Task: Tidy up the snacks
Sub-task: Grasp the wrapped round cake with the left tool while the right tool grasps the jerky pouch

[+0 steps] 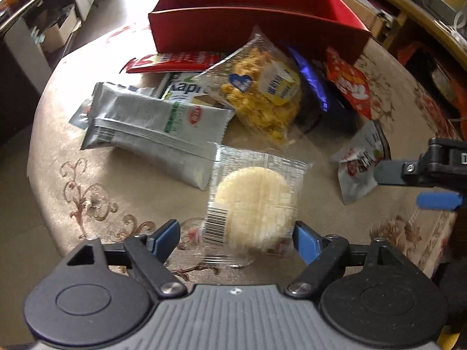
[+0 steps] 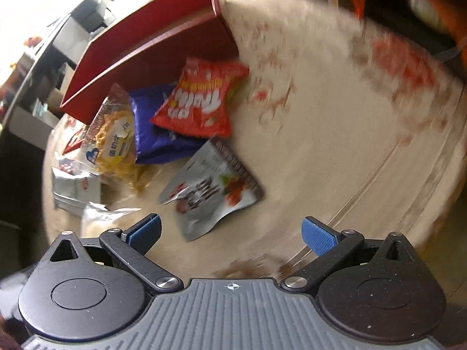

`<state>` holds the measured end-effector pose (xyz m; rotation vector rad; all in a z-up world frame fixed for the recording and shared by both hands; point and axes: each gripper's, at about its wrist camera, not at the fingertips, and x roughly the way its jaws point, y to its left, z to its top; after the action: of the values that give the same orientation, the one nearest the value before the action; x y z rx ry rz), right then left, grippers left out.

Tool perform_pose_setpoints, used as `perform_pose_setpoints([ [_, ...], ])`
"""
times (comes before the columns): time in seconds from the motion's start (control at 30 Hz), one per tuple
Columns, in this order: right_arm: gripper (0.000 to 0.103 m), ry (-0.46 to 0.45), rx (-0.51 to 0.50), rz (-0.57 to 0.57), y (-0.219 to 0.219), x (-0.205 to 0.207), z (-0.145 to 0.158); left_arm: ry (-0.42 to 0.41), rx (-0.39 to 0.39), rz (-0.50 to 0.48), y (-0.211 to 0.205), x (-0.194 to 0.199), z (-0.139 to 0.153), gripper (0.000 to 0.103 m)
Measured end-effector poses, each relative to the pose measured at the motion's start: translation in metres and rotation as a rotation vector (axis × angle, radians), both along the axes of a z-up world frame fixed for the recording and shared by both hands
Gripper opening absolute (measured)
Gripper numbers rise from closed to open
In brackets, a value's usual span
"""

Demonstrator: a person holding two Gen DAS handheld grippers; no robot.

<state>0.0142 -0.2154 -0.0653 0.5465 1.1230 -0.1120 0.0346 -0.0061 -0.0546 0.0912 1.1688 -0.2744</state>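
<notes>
My left gripper [image 1: 235,237] is open; a clear packet with a round pale cracker [image 1: 254,201] lies on the table with its near end between the blue pads, not gripped. Beyond it lie a silver pack [image 1: 154,131], a yellow snack bag [image 1: 262,93], a purple bag [image 1: 312,84], a red-orange bag [image 1: 350,84] and a white pouch [image 1: 359,166]. A red box [image 1: 248,26] stands open at the back. My right gripper [image 2: 230,233] is open and empty, just short of the white pouch [image 2: 210,192]; its view is blurred. It also shows at the right edge of the left wrist view [image 1: 420,180].
The round table [image 1: 87,204] has a beige floral cloth; its edge curves close on the left. A flat red packet [image 1: 175,61] and a green-lettered pack [image 1: 181,90] lie before the box. The red box [image 2: 151,55] is far left in the right wrist view. Furniture surrounds the table.
</notes>
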Motion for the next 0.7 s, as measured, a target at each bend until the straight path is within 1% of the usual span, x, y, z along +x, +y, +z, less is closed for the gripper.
perform_pose_setpoints([
  [0.1, 0.103, 0.025, 0.021, -0.024, 0.007, 0.010, -0.007, 0.016, -0.027, 0.017, 0.004, 0.004, 0.000, 0.082],
  [0.27, 0.103, 0.014, 0.093, -0.077, 0.018, 0.029, -0.012, 0.007, -0.037, 0.026, 0.005, 0.005, 0.002, 0.082],
  [0.3, 0.103, 0.018, 0.094, -0.085, 0.020, 0.033, -0.014, 0.010, -0.040, 0.028, 0.005, 0.005, 0.001, 0.083],
  [0.37, 0.103, 0.026, 0.055, -0.108, 0.026, 0.038, -0.013, 0.015, -0.044, 0.032, 0.007, 0.006, 0.000, 0.083],
  [0.47, 0.103, 0.016, -0.009, -0.084, 0.037, 0.041, -0.012, 0.018, -0.045, 0.037, 0.008, 0.005, 0.000, 0.083],
  [0.53, 0.103, 0.015, -0.103, 0.014, 0.051, 0.045, -0.012, 0.013, -0.039, 0.036, 0.007, 0.004, 0.001, 0.084],
  [0.57, 0.101, 0.020, -0.153, 0.072, 0.058, 0.045, -0.013, 0.005, -0.032, 0.032, 0.007, 0.003, 0.001, 0.084],
  [0.63, 0.091, 0.028, -0.241, 0.170, 0.065, 0.044, -0.011, -0.005, -0.027, 0.028, 0.006, 0.001, 0.003, 0.084],
  [0.7, 0.074, 0.034, -0.291, 0.229, 0.063, 0.041, -0.007, -0.005, -0.031, 0.030, 0.008, 0.002, 0.004, 0.084],
])
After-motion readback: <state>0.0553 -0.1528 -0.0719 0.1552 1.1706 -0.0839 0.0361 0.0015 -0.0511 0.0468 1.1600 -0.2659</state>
